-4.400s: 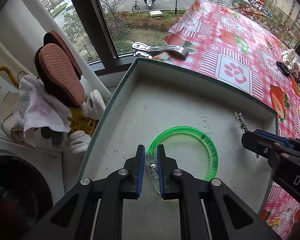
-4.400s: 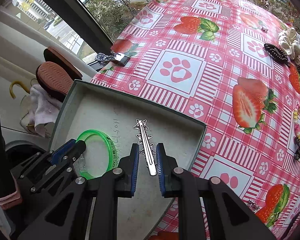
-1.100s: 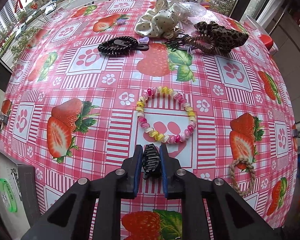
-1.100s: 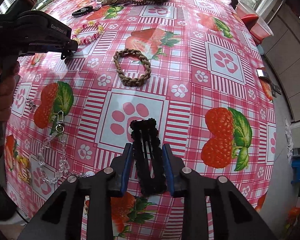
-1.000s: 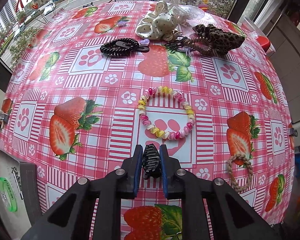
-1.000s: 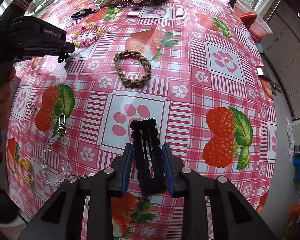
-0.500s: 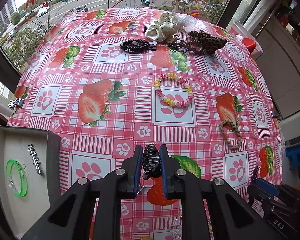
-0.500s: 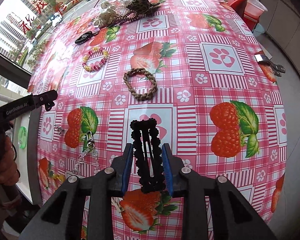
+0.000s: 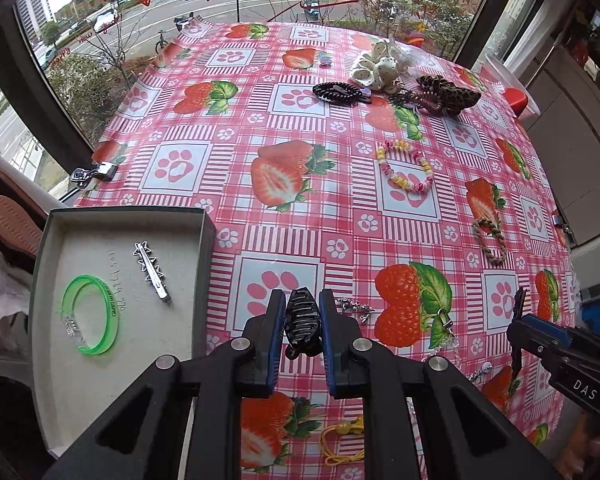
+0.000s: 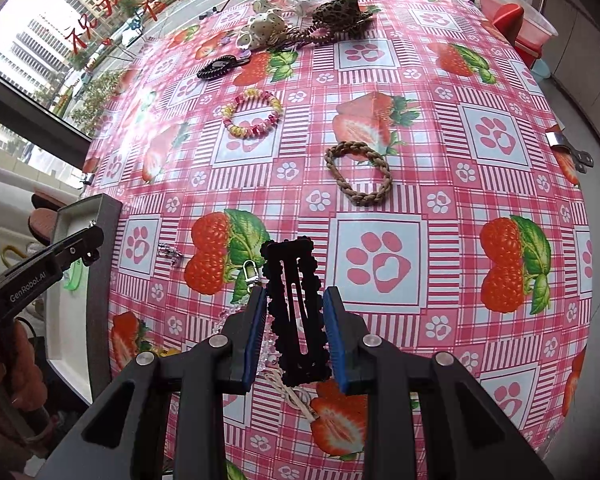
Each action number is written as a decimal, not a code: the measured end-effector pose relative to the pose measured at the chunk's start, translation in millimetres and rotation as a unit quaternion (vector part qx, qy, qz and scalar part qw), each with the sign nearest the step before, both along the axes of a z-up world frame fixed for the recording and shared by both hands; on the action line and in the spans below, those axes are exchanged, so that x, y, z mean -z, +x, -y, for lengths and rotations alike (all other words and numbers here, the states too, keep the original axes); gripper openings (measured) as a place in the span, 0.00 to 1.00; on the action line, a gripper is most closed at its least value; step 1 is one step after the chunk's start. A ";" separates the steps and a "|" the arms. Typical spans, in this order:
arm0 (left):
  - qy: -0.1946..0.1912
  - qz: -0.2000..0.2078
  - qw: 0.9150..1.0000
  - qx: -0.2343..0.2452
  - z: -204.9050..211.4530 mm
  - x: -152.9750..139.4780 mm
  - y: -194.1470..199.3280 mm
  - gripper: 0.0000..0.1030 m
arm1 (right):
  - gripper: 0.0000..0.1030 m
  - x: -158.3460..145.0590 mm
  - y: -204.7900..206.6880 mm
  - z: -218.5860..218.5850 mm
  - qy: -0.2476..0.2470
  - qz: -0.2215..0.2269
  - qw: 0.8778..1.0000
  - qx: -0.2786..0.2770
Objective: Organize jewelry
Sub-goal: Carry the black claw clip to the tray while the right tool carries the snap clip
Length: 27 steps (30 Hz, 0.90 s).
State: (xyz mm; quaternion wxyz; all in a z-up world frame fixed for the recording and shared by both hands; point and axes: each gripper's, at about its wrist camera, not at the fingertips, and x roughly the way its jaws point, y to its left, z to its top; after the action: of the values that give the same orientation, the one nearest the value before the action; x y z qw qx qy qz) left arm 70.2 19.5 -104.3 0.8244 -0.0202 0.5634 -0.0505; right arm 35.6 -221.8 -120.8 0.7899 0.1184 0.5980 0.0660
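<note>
Left wrist view — grip: the left gripper (image 9: 302, 322) has its blue-padded jaws nearly closed on a small glossy black plastic claw clip (image 9: 302, 320), pinched across its body and held clear above the cloth, probably so it can be carried without snagging.
Left wrist view — destination: the shallow grey cardboard tray (image 9: 204, 222) sits at the table's left edge, near the gripper; it already holds a translucent green plastic bangle (image 9: 90, 314) and a silver star-studded metal hair clip (image 9: 152, 272), lying apart, so the claw clip most likely goes there too.
Left wrist view — left to sort: a pastel beaded bracelet (image 9: 406, 170), a tan braided cord loop (image 9: 490, 240), a black coil hair tie (image 9: 338, 92), a cream dotted scrunchie (image 9: 374, 68) and a leopard-print hair piece (image 9: 448, 92) lie on the pink strawberry-and-paw oilcloth (image 9: 236, 128).
Left wrist view — hard to read: a small silver item just right of the jaws and a yellow cord below them are partly covered; the right gripper enters at the right edge, its tips cut off.
Right wrist view — grip: the right gripper (image 10: 296, 336) is partly closed on a flat black scalloped snap hair clip (image 10: 296, 312), gripped by its long edges, narrow end up — off the table.
Right wrist view — hidden: a clear bead chain with a gold clasp (image 10: 250, 270) runs behind the jaws; the tray is mostly blocked by the left tool, and the hand on it is cut off.
</note>
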 end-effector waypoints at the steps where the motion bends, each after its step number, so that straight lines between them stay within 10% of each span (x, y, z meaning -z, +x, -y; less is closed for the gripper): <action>1: -0.001 0.000 1.000 -0.005 -5.8 -0.9 -3.0 0.23 | 0.31 -1.9 1.3 -5.4 0.002 0.001 1.000 -0.004; 27: 0.021 -0.027 0.984 -0.175 -180.9 25.7 -76.5 0.23 | 0.31 -20.8 31.4 -241.2 0.060 0.014 0.975 -0.214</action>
State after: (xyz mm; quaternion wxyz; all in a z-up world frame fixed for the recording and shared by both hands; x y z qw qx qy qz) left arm -6.2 200.5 -129.9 0.8051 -0.1024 0.5743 0.1074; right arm 66.9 19.4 -100.0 0.7573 0.0340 0.5934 0.2707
